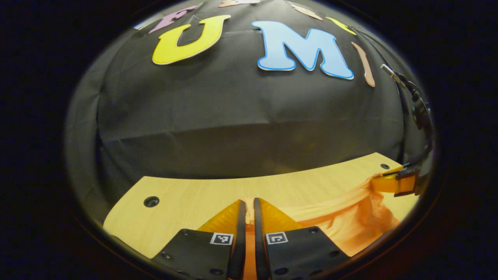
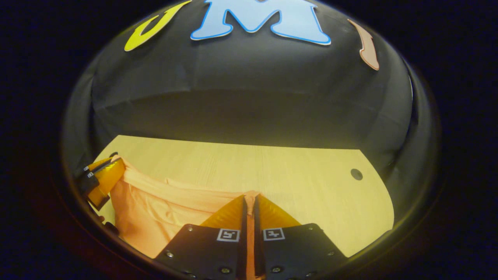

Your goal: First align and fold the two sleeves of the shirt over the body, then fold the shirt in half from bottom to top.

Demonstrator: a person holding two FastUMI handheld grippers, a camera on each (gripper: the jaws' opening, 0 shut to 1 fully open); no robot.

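Both grippers are lifting the shirt (image 1: 350,217) above the table (image 2: 272,167); final fold apparently unfinished.
The left gripper (image 1: 249,204) and right gripper (image 2: 249,200) are each pinching cloth between nearly closed jaws.

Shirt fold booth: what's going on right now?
A person holds a gripper in each hand. The left gripper and right gripper each have their jaws shut on an edge of the orange shirt, holding it stretched between them above the wooden table.
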